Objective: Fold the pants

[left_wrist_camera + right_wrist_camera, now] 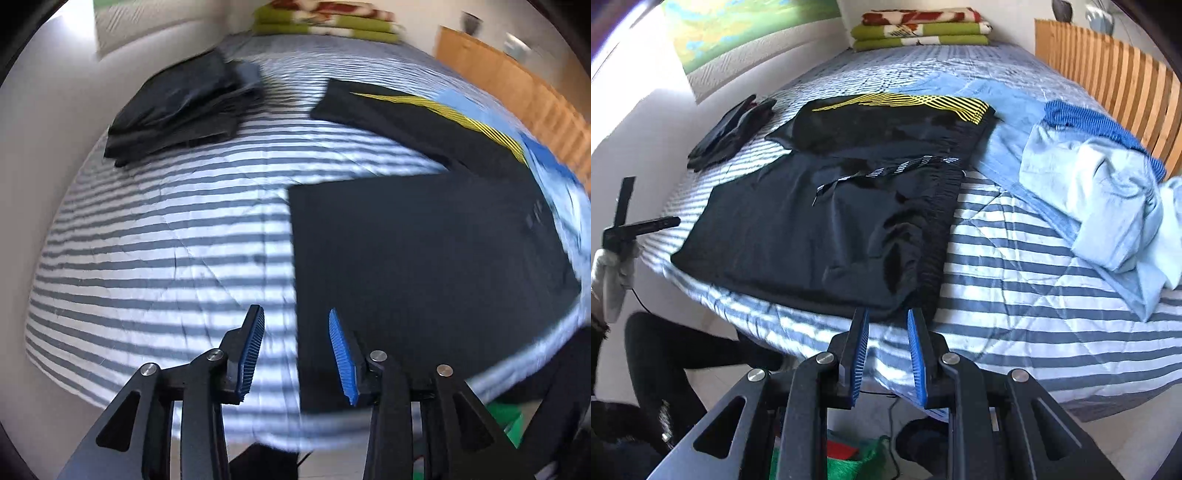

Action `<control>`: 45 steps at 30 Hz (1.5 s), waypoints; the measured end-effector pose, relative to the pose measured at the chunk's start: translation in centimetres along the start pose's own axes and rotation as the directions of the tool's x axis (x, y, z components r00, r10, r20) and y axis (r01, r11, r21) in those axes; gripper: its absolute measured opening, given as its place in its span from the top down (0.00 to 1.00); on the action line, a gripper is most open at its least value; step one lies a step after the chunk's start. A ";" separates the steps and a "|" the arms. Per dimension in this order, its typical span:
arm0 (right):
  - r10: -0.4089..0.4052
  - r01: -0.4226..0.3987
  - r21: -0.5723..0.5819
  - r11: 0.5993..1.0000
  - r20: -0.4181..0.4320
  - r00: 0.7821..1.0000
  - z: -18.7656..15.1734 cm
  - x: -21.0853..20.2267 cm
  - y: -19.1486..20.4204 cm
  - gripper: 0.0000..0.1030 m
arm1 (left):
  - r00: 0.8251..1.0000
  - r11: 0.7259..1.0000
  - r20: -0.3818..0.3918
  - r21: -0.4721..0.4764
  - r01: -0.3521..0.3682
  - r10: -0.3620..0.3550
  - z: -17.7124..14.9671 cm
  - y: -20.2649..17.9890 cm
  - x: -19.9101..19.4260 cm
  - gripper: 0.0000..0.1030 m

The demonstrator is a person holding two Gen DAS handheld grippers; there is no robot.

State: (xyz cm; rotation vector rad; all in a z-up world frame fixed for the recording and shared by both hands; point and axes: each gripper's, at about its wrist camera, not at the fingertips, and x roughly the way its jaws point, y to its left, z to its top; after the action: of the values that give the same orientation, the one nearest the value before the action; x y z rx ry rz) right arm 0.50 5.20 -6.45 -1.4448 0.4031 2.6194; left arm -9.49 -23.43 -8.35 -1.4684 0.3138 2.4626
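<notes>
Black pants (812, 229) lie folded flat on the striped bed, waistband and drawstring (886, 171) to the right; the left wrist view shows them as a dark rectangle (424, 266). My left gripper (295, 314) hovers open above the pants' left edge, nothing between its blue pads. It also shows from the right wrist view (650, 206), at the bed's left side, held by a gloved hand. My right gripper (886, 314) is open just before the near edge of the pants by the waistband, holding nothing.
A black garment with yellow stripes (894, 122) lies behind the pants. A pile of folded dark clothes (177, 107) sits at the far left. Light blue clothes (1100, 206) are heaped on the right. Folded blankets (919, 31) and a wooden slatted panel (1108, 74) stand beyond.
</notes>
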 end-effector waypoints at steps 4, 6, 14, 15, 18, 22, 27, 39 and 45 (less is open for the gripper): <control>-0.012 0.012 -0.080 0.997 0.005 1.000 -0.5 -0.2 0.7 0.80 | 0.997 0.981 0.032 0.180 -0.070 0.065 -2.4 -2.5 -1.9 0.56; -0.015 0.014 -0.147 0.989 -0.001 1.000 -0.2 0.2 1.6 0.80 | 0.998 0.966 0.027 0.252 -0.064 0.059 -3.2 -4.2 -2.1 0.52; -0.036 0.006 -0.389 0.921 -0.070 0.997 2.0 4.2 4.8 0.71 | 0.999 0.930 -0.038 0.367 0.008 0.006 -3.9 -8.0 -0.1 0.49; -0.058 0.022 -0.387 0.922 -0.082 0.995 2.2 4.7 4.4 0.71 | 0.999 0.918 -0.042 0.396 -0.001 0.020 -4.1 -8.6 0.2 0.49; -0.069 0.042 -0.360 0.932 -0.063 0.996 2.2 3.6 2.5 0.71 | 0.998 0.879 -0.050 0.476 -0.011 0.040 -4.9 -9.8 1.0 0.49; -0.071 0.057 -0.300 0.952 -0.035 0.997 1.1 1.5 0.1 0.71 | 0.997 0.851 -0.046 0.523 -0.032 0.066 -5.5 -10.4 1.6 0.49; -0.092 0.080 -0.256 0.963 -0.037 0.995 -0.4 1.3 -1.3 0.71 | 0.998 0.868 -0.060 0.497 -0.002 0.036 -5.4 -9.8 1.7 0.49; -0.127 0.093 -0.310 0.946 -0.089 0.988 -0.5 6.5 0.2 0.71 | 0.997 0.840 -0.022 0.539 -0.052 0.075 -5.5 -9.8 2.0 0.72; -0.196 0.188 -0.369 0.910 0.016 0.981 0.9 3.5 0.8 0.90 | 0.997 0.852 0.017 0.518 -0.079 0.082 -4.0 -9.3 0.9 0.98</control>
State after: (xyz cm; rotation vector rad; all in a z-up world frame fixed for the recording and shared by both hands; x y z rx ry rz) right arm -2.27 4.64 -8.87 -1.5213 -0.2391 2.6140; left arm -3.59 -15.79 -11.52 -1.2400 0.9741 2.1798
